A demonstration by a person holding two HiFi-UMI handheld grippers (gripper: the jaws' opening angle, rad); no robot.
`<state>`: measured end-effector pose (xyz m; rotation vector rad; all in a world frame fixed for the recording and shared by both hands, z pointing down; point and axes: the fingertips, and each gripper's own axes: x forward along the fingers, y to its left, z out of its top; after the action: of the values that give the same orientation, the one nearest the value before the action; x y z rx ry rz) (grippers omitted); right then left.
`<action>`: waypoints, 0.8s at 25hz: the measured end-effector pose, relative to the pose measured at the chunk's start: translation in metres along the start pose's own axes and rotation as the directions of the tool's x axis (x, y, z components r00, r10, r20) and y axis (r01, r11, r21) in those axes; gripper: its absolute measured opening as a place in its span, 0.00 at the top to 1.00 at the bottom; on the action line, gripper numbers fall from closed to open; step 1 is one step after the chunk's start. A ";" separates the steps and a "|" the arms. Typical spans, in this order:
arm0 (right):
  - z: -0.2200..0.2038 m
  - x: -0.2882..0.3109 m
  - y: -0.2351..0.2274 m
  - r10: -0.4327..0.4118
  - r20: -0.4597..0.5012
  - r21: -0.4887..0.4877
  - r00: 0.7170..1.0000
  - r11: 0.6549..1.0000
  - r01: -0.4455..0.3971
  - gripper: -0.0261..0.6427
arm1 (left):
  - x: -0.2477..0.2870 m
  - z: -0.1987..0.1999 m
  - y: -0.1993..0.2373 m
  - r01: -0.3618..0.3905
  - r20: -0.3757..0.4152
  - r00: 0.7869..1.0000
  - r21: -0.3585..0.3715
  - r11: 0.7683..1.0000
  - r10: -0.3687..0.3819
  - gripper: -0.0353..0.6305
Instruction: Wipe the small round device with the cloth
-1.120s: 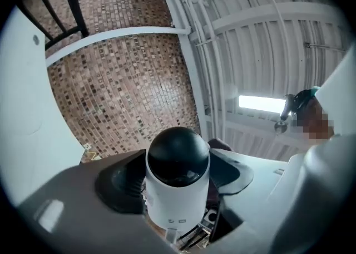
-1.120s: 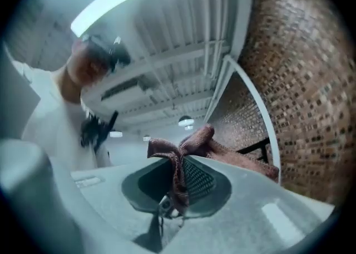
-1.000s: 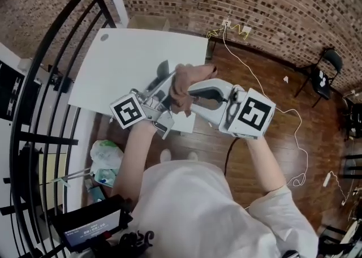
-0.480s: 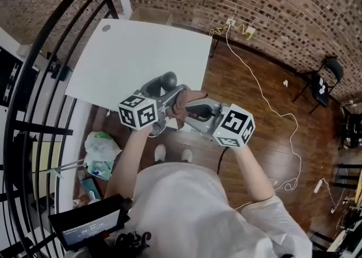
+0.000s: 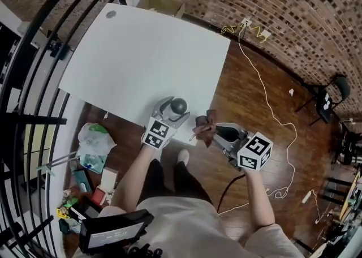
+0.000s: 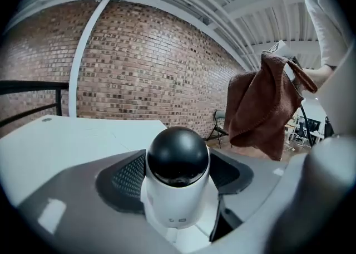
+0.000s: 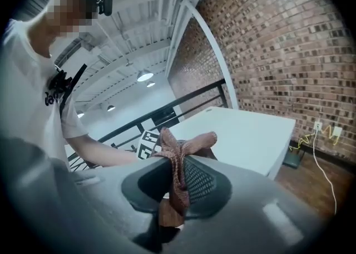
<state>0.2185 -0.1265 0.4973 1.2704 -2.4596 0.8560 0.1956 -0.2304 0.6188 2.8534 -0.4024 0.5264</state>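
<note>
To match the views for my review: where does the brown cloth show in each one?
Head view: cloth right of centre, beside the table's near corner.
Left gripper view: upper right, hanging.
Right gripper view: centre, pinched between the jaws.
Shared landmark: the white table.

White table (image 5: 141,53), brick wall (image 5: 271,2), black railing (image 5: 28,81), wooden floor (image 5: 249,98), white cable (image 5: 271,115), black chair (image 5: 328,95)

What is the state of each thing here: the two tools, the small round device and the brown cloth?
left tool: shut on the small round device.
right tool: shut on the cloth.
small round device: gripped at its white body, dark dome clear of the pads, apart from the cloth.
cloth: bunched up, pinched between the right tool's pads, loose ends sticking out.
</note>
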 end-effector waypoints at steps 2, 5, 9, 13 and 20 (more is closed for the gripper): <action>-0.008 0.009 -0.016 -0.016 -0.020 0.011 1.000 1.000 0.016 0.90 | 0.009 -0.013 0.007 -0.010 0.036 0.999 0.007 1.000 0.010 0.39; -0.014 0.019 -0.032 -0.026 -0.042 -0.005 0.999 1.000 0.026 0.90 | 0.011 -0.022 0.009 -0.016 0.148 0.989 -0.003 1.000 0.017 0.39; 0.011 0.042 -0.056 -0.013 0.014 -0.026 1.000 1.000 0.013 0.90 | 0.011 -0.025 0.012 -0.019 0.200 0.980 0.007 1.000 0.017 0.38; 0.065 0.093 -0.060 0.058 0.047 -0.125 0.997 0.991 -0.052 0.90 | 0.005 -0.038 0.015 -0.063 0.142 0.987 -0.043 0.997 0.069 0.27; 0.065 0.193 -0.029 0.121 -0.237 -0.405 0.964 0.890 -0.211 0.90 | -0.058 -0.035 0.015 -0.154 0.167 0.972 -0.095 0.984 0.168 0.26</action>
<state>0.1303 -0.3063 0.5457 0.7835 -2.4292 0.4158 0.1274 -0.2221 0.6312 2.8120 -0.6745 0.2795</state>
